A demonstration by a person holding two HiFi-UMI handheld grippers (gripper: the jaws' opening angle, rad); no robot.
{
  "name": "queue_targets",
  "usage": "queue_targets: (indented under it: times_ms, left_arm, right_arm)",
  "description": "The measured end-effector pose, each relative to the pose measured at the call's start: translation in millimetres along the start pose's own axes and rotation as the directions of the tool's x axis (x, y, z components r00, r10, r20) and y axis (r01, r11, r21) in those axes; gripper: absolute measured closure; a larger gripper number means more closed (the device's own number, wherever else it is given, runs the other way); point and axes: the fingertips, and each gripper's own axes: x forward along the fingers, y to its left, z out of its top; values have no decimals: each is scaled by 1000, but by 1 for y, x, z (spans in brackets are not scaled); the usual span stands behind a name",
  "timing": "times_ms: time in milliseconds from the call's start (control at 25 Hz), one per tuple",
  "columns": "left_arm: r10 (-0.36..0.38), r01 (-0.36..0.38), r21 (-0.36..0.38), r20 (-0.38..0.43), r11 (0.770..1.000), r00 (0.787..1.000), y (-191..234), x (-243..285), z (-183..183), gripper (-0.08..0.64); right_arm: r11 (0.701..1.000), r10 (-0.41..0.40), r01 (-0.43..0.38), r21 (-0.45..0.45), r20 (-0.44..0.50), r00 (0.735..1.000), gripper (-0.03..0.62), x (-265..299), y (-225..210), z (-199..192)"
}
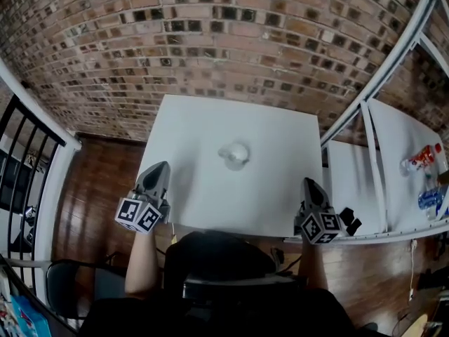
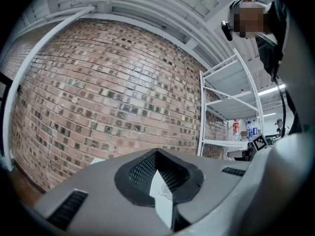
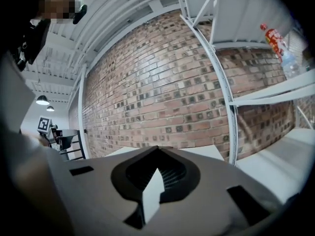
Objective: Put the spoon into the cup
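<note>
— Head view: where's the cup (image 1: 235, 154)?
— Mid-table (image 1: 189, 125), between both grippers. Spoon's direction is too blurred to tell. Left gripper (image 1: 163, 166) and right gripper (image 1: 309, 182) are closed, empty.

Light is soft and even, with almost no shadows. The white surface (image 1: 210, 160) glares, and the cup (image 1: 235, 154) on it is washed out. A lamp (image 3: 42, 100) glows in the right gripper view. Fisheye bending curves the wall (image 1: 210, 41); edges go dark.
</note>
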Motion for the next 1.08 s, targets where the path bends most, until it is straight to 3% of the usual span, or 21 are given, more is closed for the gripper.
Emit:
queue_targets:
  times_ms: [120,600,760,1080]
  left_arm:
    - [23,-24,23,33,999,999,1,2,6,557]
    - [-1,1,19,15,1000,1000,-8,10,3,557]
    - [13,-13,28,14,1000,1000,-5,8,3,557]
    - [64,-61,-48,68,997,996,13,0,11,557]
  right_arm:
    - [1000,0,0,-6,2,1000,591,9,3,1]
    - [997,52,-53,-54,-14,999,591,22,30,2]
    - [998,49,-49,-33,-14,999,591,21,29,-1]
    - [998,2,0,56,-41,999,591,15,6,-22]
